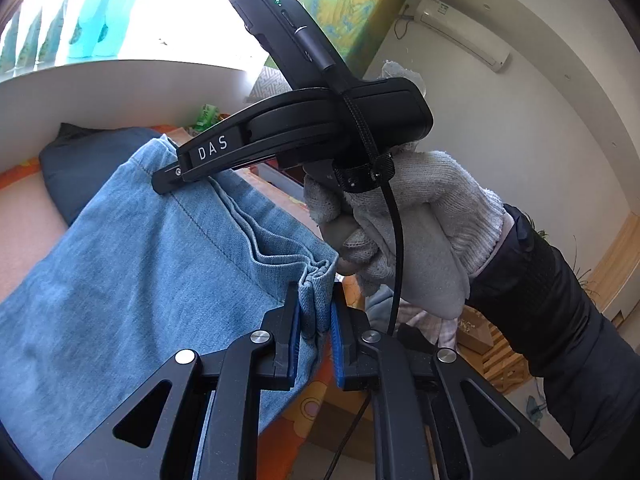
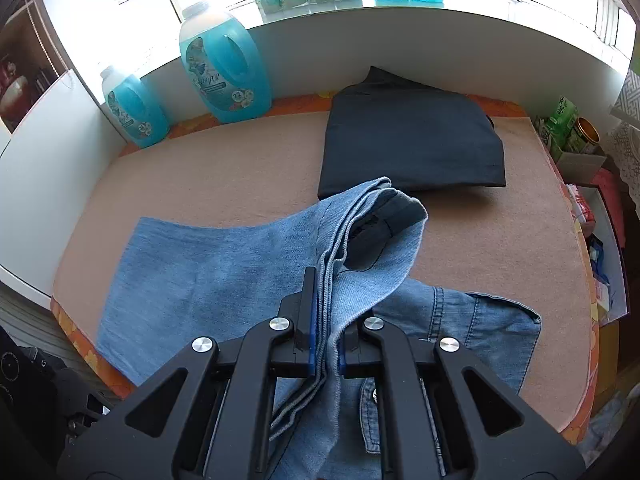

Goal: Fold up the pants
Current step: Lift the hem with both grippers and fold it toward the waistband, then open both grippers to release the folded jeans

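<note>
Left gripper (image 1: pixel 314 312) fingers pinched light jeans (image 1: pixel 140 280) edge, right gripper (image 2: pixel 324 328) fingers clamped stacked hems, dark folded pants (image 2: pixel 412 148) behind on worktop (image 2: pixel 240 168).

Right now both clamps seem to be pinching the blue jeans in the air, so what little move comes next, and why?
Probably carry the lifted edge forward and lay it over the flat part. The left gripper and right gripper each pinch bunched layers of the light jeans, while the rest lies on the tan mat, just short of the folded dark pants.

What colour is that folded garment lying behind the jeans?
Dark navy, nearly black, folded garment; clearest in the right wrist view.
</note>
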Motion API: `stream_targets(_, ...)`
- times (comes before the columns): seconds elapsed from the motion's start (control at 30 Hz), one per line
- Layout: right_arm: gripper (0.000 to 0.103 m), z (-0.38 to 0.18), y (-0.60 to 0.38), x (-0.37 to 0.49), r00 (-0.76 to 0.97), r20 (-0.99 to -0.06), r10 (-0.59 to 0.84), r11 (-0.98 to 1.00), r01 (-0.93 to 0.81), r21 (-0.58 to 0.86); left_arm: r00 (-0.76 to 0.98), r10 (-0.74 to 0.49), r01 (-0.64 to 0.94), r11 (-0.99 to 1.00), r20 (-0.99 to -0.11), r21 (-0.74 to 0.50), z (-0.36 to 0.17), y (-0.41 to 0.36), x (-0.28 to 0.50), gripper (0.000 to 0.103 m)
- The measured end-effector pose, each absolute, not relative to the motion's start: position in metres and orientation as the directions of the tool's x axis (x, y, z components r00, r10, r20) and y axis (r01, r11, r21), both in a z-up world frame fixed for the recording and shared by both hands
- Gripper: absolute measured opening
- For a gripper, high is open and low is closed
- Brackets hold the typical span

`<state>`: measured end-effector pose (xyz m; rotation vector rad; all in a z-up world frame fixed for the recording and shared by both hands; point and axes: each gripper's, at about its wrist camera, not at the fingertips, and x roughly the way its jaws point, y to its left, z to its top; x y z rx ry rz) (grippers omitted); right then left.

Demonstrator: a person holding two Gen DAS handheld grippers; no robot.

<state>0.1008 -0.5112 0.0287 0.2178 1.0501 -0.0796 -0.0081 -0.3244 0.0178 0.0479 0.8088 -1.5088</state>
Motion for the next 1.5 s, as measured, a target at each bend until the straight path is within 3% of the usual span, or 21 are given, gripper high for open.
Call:
stream_targets(0.57, 0.007, -0.04, -0.577, 0.046, 0.481, -0.872, 0.093, 0.936, 0.256, 0.241, -0.234, -0.756, 0.902, 0.067, -0.611, -0.427, -0.035, -0.405, -0.006, 0.011)
stream_targets(0.6, 0.009, -0.041, -0.578, 0.046, 0.478, -0.872, 0.107, 0.934, 0.251, 0.253, -0.238, -0.751, 0.901, 0.066, -0.615, -0.429, -0.036, -0.406, -0.004, 0.011)
stream_targets(0.67, 0.022, -0.042, -0.582, 0.047, 0.462, -0.874, 0.152, 0.928, 0.239, 0.288, -0.26, -0.733, 0.896, 0.059, -0.628, -0.44, -0.036, -0.411, -0.008, 0.015)
stream_targets(0.73, 0.044, -0.04, -0.591, 0.045, 0.476, -0.867, 0.147, 0.918, 0.26, 0.299, -0.284, -0.708, 0.895, 0.046, -0.646, -0.444, -0.041, -0.419, -0.029, 0.018)
stream_targets(0.87, 0.047, -0.041, -0.615, 0.046, 0.513, -0.826, 0.233, 0.849, 0.307, 0.43, -0.292, -0.689, 0.899, 0.039, -0.664, -0.436, -0.032, -0.411, -0.039, 0.019)
stream_targets(1.13, 0.049, -0.053, -0.626, 0.071, 0.489, -0.854, 0.175, 0.847, 0.367, 0.384, -0.148, -0.753, 0.862, 0.22, -0.641, -0.457, -0.013, -0.328, 0.021, 0.019)
stream_targets(1.27, 0.036, -0.042, -0.607, 0.073, 0.478, -0.872, 0.105, 0.894, 0.339, 0.293, 0.003, -0.748, 0.837, 0.365, -0.663, -0.408, -0.013, -0.278, 0.047, 0.019)
stream_targets(1.33, 0.016, -0.035, -0.598, 0.073, 0.489, -0.869, 0.078, 0.914, 0.313, 0.259, 0.078, -0.729, 0.815, 0.44, -0.681, -0.377, -0.017, -0.254, 0.063, 0.019)
stream_targets(1.37, 0.011, -0.032, -0.592, 0.073, 0.496, -0.866, 0.067, 0.921, 0.303, 0.245, 0.108, -0.719, 0.8, 0.473, -0.686, -0.37, -0.019, -0.243, 0.071, 0.019)
stream_targets(1.5, 0.007, -0.007, -0.568, 0.068, 0.571, -0.821, -0.018, 0.96, 0.238, 0.145, 0.211, -0.681, 0.729, 0.587, -0.701, -0.351, -0.03, -0.199, 0.097, 0.019)
